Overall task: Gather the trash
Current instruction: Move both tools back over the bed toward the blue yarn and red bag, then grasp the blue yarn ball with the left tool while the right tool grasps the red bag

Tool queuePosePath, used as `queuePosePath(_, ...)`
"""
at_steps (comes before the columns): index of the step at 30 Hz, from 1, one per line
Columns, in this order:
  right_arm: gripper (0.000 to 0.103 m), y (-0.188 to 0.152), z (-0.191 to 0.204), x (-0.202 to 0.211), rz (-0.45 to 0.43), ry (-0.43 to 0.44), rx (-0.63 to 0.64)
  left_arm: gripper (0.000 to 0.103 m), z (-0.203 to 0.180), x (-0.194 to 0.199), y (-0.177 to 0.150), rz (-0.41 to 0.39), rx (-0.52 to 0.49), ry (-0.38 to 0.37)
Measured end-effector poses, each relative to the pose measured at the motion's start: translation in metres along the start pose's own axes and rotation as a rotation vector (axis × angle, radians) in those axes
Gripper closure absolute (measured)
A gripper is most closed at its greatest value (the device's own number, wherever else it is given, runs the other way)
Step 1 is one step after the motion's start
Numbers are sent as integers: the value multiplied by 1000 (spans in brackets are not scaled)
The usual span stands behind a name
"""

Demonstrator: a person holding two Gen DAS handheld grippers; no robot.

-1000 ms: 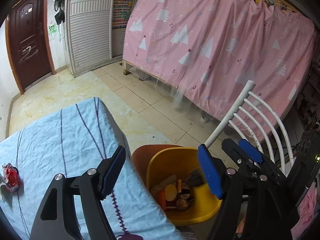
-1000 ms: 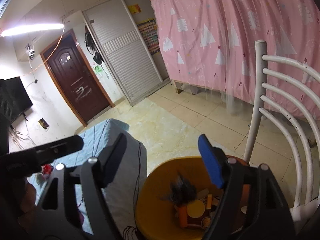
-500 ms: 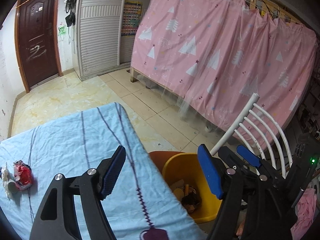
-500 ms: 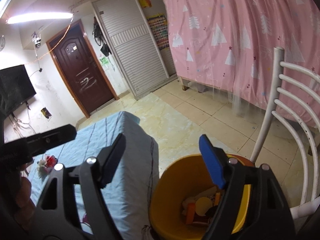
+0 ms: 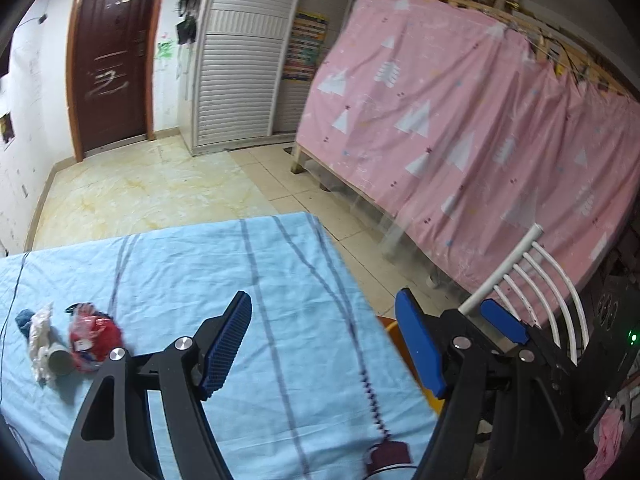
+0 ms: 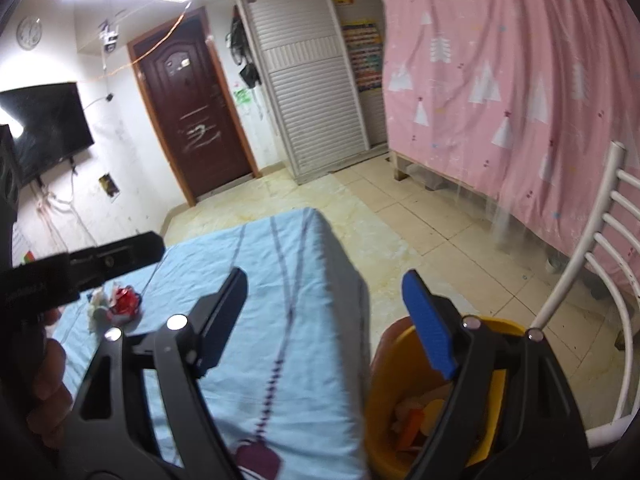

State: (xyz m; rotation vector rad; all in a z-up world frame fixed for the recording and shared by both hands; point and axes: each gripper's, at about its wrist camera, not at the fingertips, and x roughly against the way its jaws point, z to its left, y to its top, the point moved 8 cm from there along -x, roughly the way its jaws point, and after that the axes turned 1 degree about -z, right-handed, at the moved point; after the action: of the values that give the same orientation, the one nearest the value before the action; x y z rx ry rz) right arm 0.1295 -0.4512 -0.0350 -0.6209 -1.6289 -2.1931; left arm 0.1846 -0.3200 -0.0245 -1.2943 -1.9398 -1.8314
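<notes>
On the light blue tablecloth [image 5: 280, 280] lies a small heap of trash: a red wrapper [image 5: 94, 336], crumpled white paper [image 5: 40, 336] and a small tube [image 5: 60, 360]. My left gripper [image 5: 324, 344] hangs open above the cloth, to the right of the heap, holding nothing. One blue pad [image 5: 502, 320] of the right gripper shows beside it. My right gripper [image 6: 326, 320] is open, its jaws still spreading and empty, over the table's corner and the yellow bin [image 6: 390, 364]. The bin holds orange and tan scraps [image 6: 416, 420]. The red wrapper [image 6: 126, 302] lies far left.
A white slatted chair [image 6: 600, 240] stands right behind the bin. A pink curtain [image 5: 460, 140] covers a bed frame along the right. Tiled floor [image 5: 160, 188] runs to a brown door [image 6: 192, 120]. A hand [image 6: 48, 380] holds the left gripper's body [image 6: 80, 268].
Both grippers swung left from over the bin toward the table. The bin slid almost out of the left view. A dark blurred piece over the bin is gone from the right jaws, which widened.
</notes>
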Motion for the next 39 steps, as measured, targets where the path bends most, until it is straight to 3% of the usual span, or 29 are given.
queuePosePath(19, 26, -23, 135, -48, 109, 114, 208, 37, 135, 33, -3, -35, 165, 103)
queuePosePath(30, 26, -50, 211, -76, 187, 187, 319, 37, 235, 45, -15, -15, 265, 246)
queuePosePath(39, 26, -63, 249, -93, 233, 216, 372, 37, 295, 44, -29, 27, 306, 351)
